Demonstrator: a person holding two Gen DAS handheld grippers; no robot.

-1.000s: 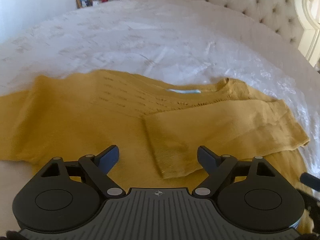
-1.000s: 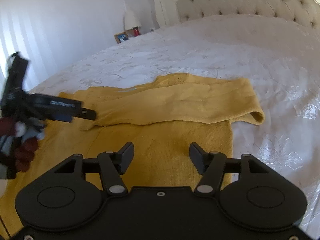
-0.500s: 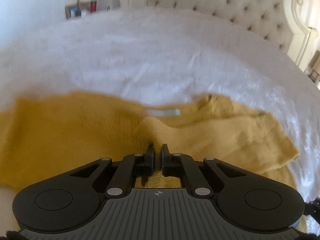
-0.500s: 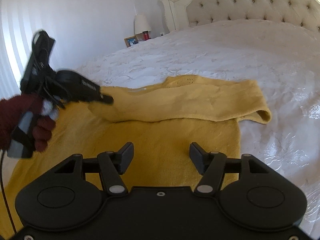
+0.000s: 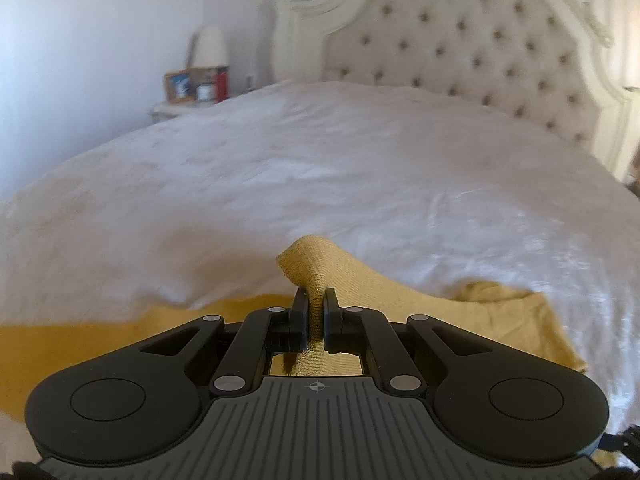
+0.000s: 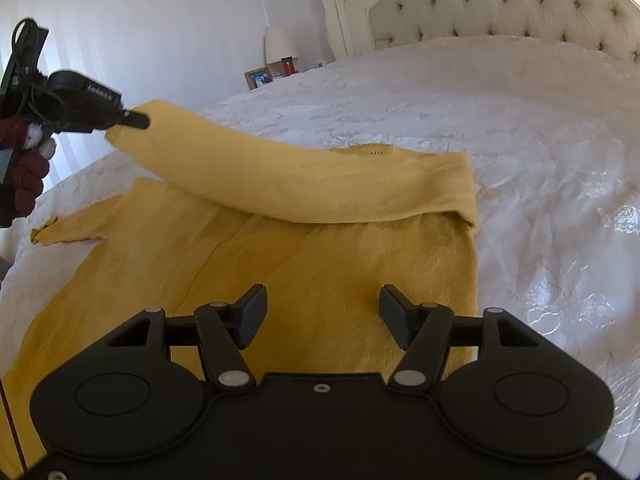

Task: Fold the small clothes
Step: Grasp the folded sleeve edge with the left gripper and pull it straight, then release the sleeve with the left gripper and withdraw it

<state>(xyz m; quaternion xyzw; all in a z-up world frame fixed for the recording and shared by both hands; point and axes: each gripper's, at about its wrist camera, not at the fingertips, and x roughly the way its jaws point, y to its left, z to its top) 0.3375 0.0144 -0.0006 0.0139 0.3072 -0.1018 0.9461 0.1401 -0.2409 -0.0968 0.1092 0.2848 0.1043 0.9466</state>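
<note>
A yellow knit sweater [image 6: 304, 264] lies flat on the white bed. My left gripper [image 5: 316, 300] is shut on the cuff of the sweater's sleeve [image 5: 316, 268] and holds it up above the bed. In the right wrist view the same gripper [image 6: 132, 120] shows at the upper left with the sleeve [image 6: 280, 176] stretched from it to the sweater's right shoulder. My right gripper [image 6: 322, 312] is open and empty, over the sweater's lower body.
The white bedspread [image 6: 540, 140] spreads to the right and back. A tufted headboard [image 5: 480, 52] stands at the far end. A nightstand with a lamp and picture frames [image 5: 196, 88] is at the back left. The other sleeve [image 6: 68, 228] lies out to the left.
My left gripper closed on the folded sleeve's cuff and lifted it up and to the left, unrolling the sleeve off the sweater's body. My right gripper stayed open over the lower body.
</note>
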